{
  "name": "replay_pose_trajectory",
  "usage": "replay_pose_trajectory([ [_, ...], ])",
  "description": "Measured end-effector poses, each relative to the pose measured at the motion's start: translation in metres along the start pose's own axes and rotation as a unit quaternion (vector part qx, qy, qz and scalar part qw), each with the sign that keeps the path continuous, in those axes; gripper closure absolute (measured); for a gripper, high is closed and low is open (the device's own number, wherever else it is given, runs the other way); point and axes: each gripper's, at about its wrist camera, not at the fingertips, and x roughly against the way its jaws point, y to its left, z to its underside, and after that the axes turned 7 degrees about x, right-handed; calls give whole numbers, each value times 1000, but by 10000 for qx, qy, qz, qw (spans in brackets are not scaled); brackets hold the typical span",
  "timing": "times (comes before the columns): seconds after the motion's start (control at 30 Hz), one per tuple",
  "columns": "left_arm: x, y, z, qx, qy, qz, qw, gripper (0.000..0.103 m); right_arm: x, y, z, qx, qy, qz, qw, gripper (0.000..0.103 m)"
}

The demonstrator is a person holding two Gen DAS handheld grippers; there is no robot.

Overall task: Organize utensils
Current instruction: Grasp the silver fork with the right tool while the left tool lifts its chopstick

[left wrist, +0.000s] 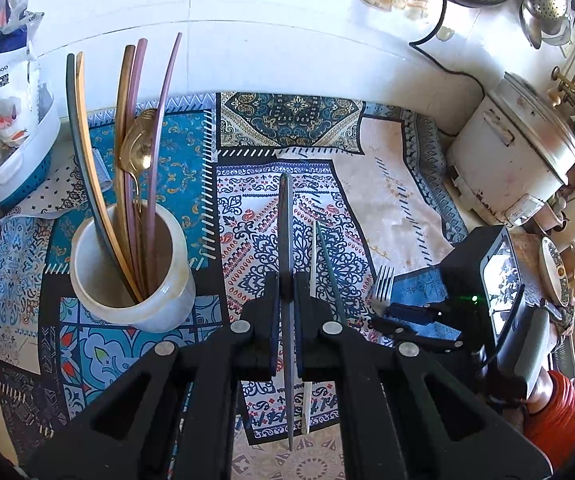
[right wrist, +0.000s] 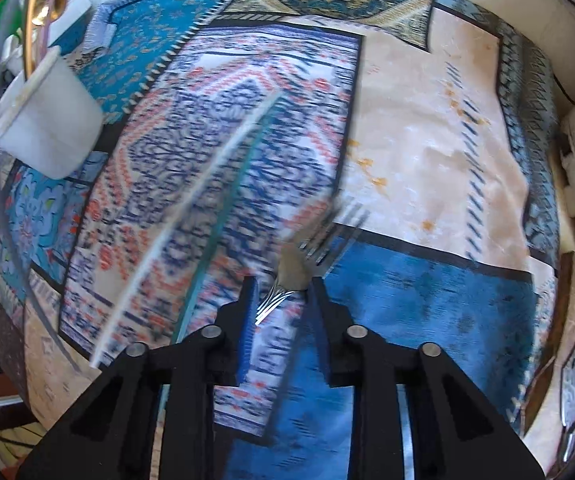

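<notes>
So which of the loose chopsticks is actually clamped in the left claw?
The dark grey chopstick, pinched in the left claw. The white chopstick and the green chopstick lie on the patterned mat.

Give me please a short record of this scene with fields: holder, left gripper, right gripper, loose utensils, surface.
holder: white cup with chopsticks and a gold spoon
left gripper: shut on a grey chopstick
right gripper: over the fork, jaws either side of it
loose utensils: white chopstick, green chopstick
surface: patterned cloth
</notes>
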Motion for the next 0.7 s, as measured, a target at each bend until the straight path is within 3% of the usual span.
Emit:
replay_pose_trajectory([
  [0.07, 2, 0, 0, 11, -25, 17, 10000, 98, 1, -14, 4, -134, -5, -159, 9998, 94],
  [0.27, 8, -1, 0, 69, -114, 88, 9999, 98, 7, -43, 11, -495, -54, -5, 9988, 95],
  [0.37, 12, -1, -1, 84, -180, 112, 9997, 98, 12, -51, 11, -597, -33, -136, 9981, 84],
  [0.43, 14, -1, -1, 105, -213, 114, 9997, 98, 13, -55, 9, -596, -80, -97, 9981, 67],
  [0.7, 20, 5, -2, 190, -259, 28, 9995, 98, -11, -26, -39, -430, -184, 343, 9983, 64],
])
